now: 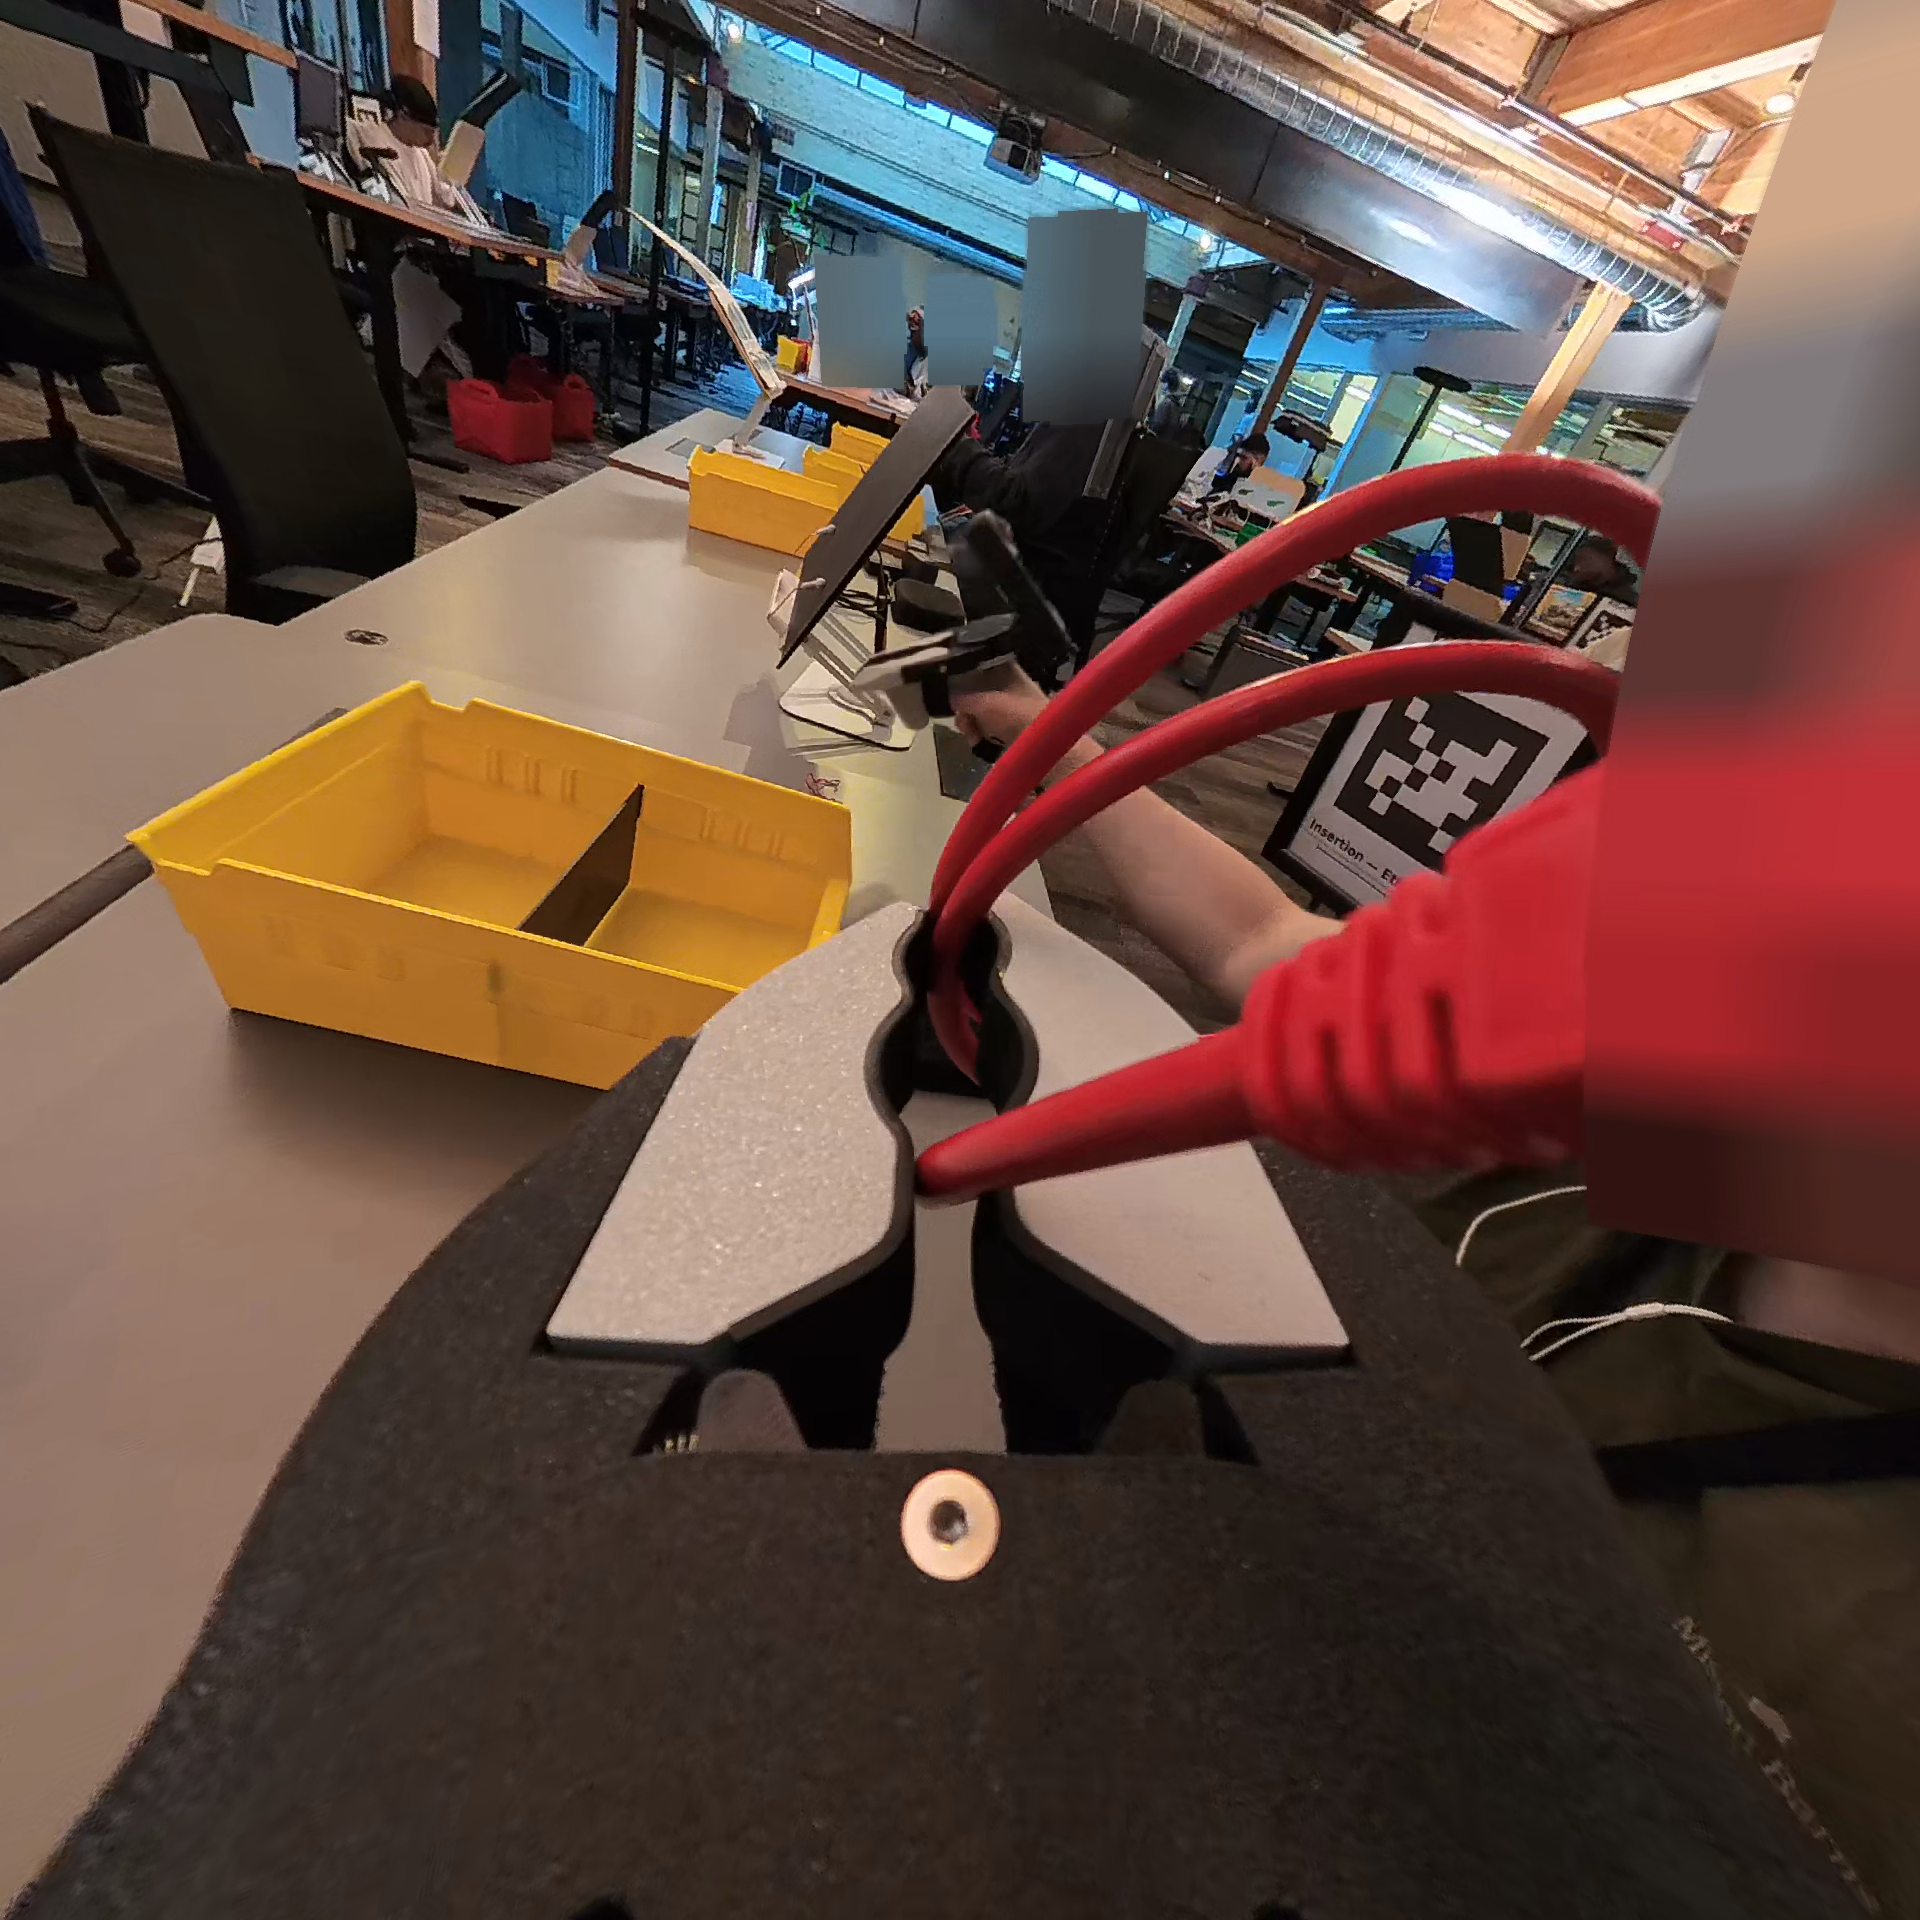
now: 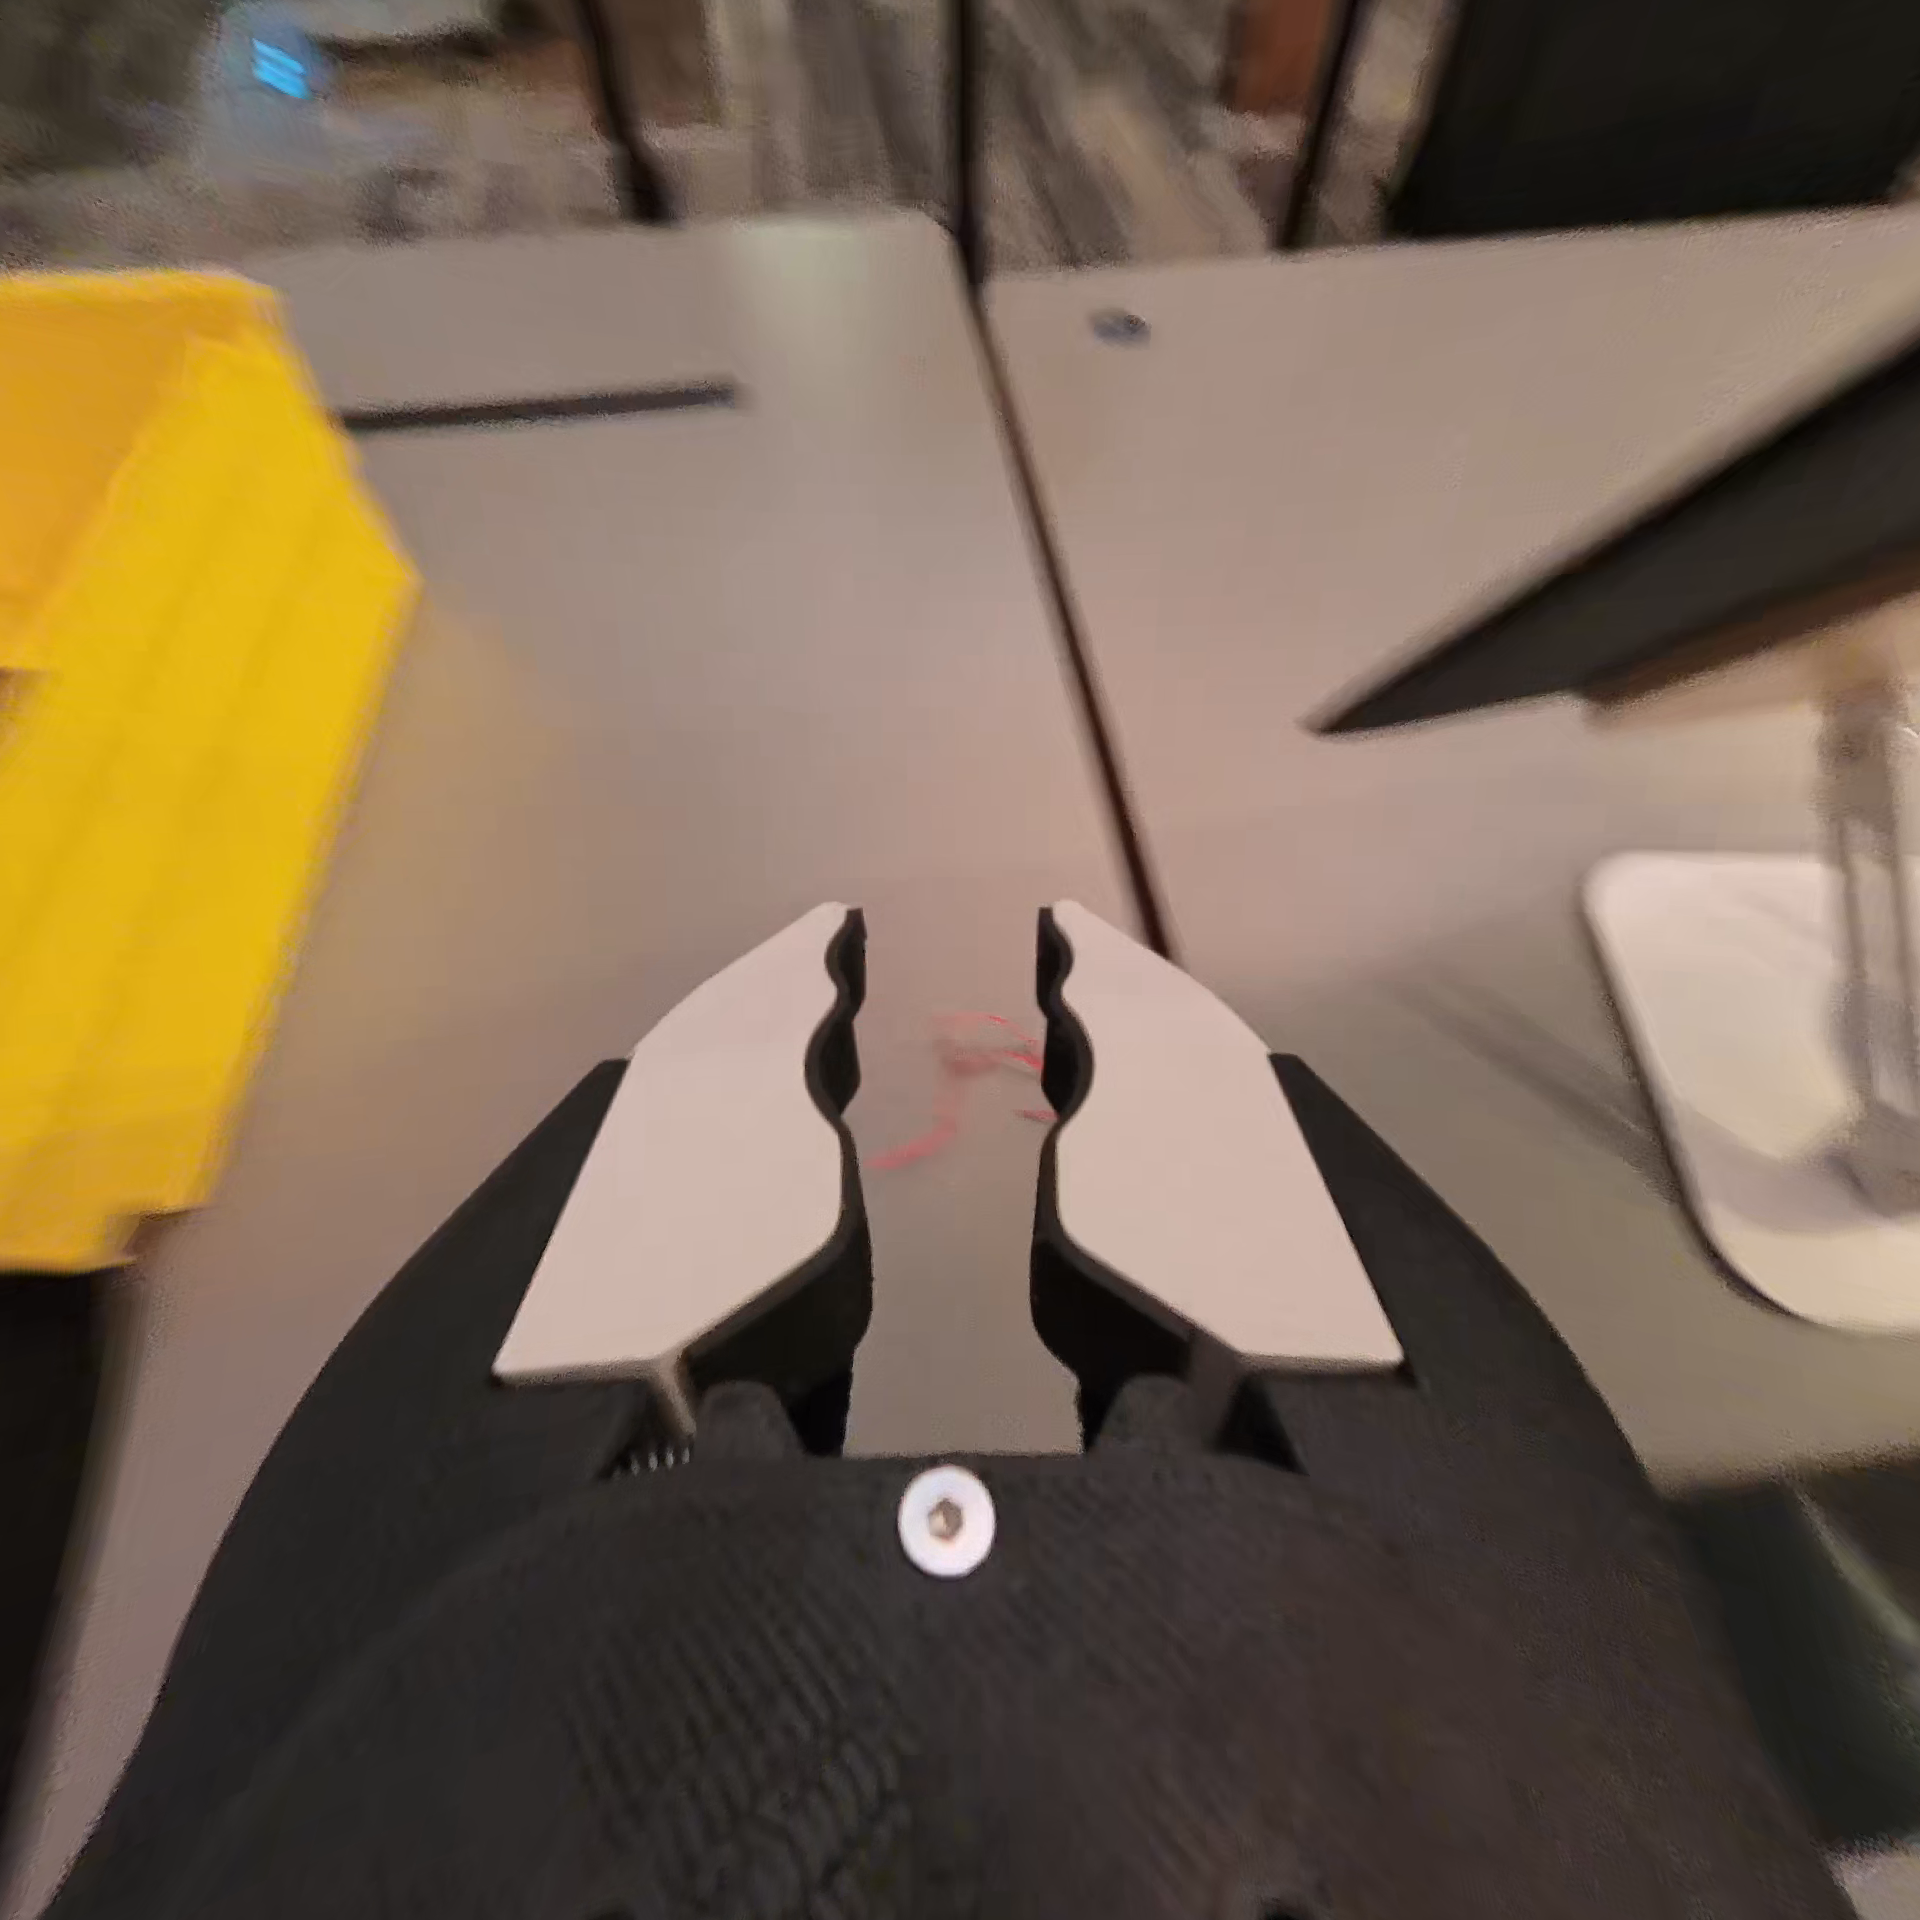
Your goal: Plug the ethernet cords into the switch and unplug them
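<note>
My left gripper [image 1: 951, 935] is shut on red ethernet cords [image 1: 1039, 1143]. Two loops arc up and to the right from between its tips. A thick red connector boot [image 1: 1403, 1039] hangs close to the camera at right, its cord pinched between the fingers lower down. My right gripper [image 2: 951, 920] is open and empty above the grey table [image 2: 727, 623]; its view is blurred by motion. It also shows in the left wrist view [image 1: 925, 665], held in a hand farther off. No switch is in view.
A yellow bin [image 1: 364, 914] with a black divider sits on the table left of the left gripper; it is also at the left edge of the right wrist view [image 2: 156, 831]. A black panel [image 2: 1662, 582] on a white stand [image 2: 1766, 1039] stands at right. A marker sign [image 1: 1434, 779] stands beyond the table. One gripper's finger ends stand about 60 centimeters off the other's.
</note>
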Tool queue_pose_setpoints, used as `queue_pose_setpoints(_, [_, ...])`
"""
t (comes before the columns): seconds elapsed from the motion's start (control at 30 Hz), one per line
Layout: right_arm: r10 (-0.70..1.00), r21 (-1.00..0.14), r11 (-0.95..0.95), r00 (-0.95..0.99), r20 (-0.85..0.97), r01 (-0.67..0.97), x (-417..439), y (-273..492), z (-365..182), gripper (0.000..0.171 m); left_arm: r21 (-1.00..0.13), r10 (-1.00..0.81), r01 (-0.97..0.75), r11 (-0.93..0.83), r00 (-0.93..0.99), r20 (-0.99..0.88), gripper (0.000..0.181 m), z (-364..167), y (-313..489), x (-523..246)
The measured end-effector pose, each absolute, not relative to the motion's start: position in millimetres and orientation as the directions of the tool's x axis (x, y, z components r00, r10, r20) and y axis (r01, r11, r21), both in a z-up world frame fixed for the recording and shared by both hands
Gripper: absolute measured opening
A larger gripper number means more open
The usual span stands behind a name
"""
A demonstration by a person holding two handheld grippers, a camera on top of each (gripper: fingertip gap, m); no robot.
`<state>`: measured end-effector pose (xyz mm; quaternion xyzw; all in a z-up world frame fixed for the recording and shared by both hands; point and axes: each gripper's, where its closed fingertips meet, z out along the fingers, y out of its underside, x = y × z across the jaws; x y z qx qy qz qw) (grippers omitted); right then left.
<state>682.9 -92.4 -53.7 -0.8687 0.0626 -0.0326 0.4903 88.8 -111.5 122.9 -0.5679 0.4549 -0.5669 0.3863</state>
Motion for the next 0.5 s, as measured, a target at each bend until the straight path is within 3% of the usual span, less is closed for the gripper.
queue_pose_setpoints(0.13, [0.188, -0.901, -0.424, 0.964, -0.187, -0.092, 560, -79, -10, 0.044, -0.957, -0.957, -0.080, -0.277, -0.061, 0.282, 0.006, 125, -115, 89])
queue_pose_setpoints(0.2, [0.260, -0.889, -0.457, 0.949, -0.178, -0.042, 513, -73, -14, 0.054, -0.958, -0.958, -0.085, -0.274, -0.061, 0.279, 0.006, 125, -116, 89])
queue_pose_setpoints(0.37, [0.024, -0.827, -0.562, 0.999, -0.029, -0.010, 491, -47, -52, 0.055, -0.963, -0.962, -0.079, -0.259, -0.066, 0.264, 0.006, 129, -123, 88])
queue_pose_setpoints(0.43, [-0.008, -0.782, -0.623, 1.000, 0.004, -0.002, 487, -41, -70, 0.046, -0.965, -0.963, -0.076, -0.251, -0.079, 0.257, 0.006, 132, -127, 87])
queue_pose_setpoints(0.5, [0.036, -0.742, -0.670, 0.998, -0.042, -0.007, 470, -37, -82, 0.007, -0.968, -0.966, -0.069, -0.240, -0.085, 0.246, 0.006, 135, -130, 86])
